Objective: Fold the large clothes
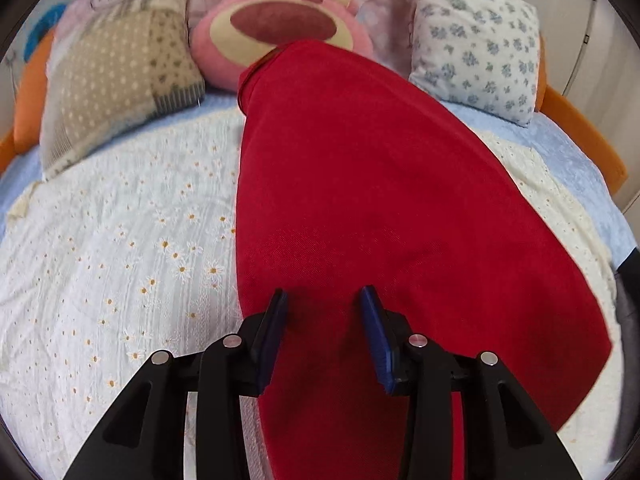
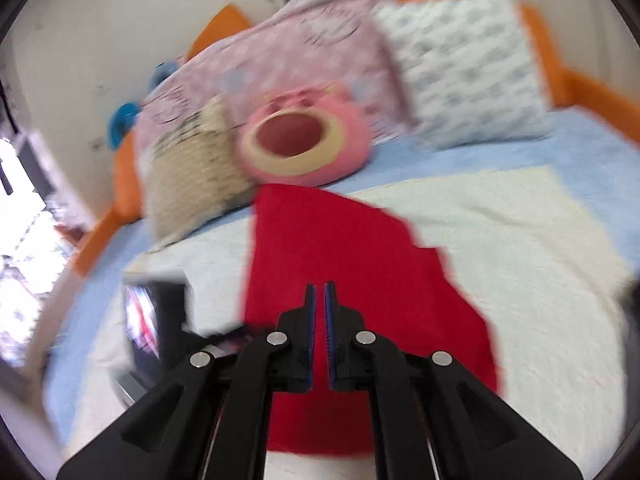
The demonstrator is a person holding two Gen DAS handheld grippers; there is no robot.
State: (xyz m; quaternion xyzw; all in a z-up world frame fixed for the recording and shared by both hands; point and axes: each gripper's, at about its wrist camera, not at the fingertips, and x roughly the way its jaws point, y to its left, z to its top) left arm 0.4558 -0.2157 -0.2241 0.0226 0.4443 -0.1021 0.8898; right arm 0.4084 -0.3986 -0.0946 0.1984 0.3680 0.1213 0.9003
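Red garment (image 1: 380, 200) flat under left gripper's (image 1: 325, 300) parted jaws.

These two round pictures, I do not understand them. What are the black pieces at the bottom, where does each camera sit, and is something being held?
Each camera sits on a hand-held two-finger gripper and looks along its fingers. One picture shows the left gripper, jaws apart over a red garment; nothing is pinched. The other, blurred, shows the right gripper, shut and empty. The garment lies on a white daisy blanket on a bed, with a pink bear cushion and pillows behind.
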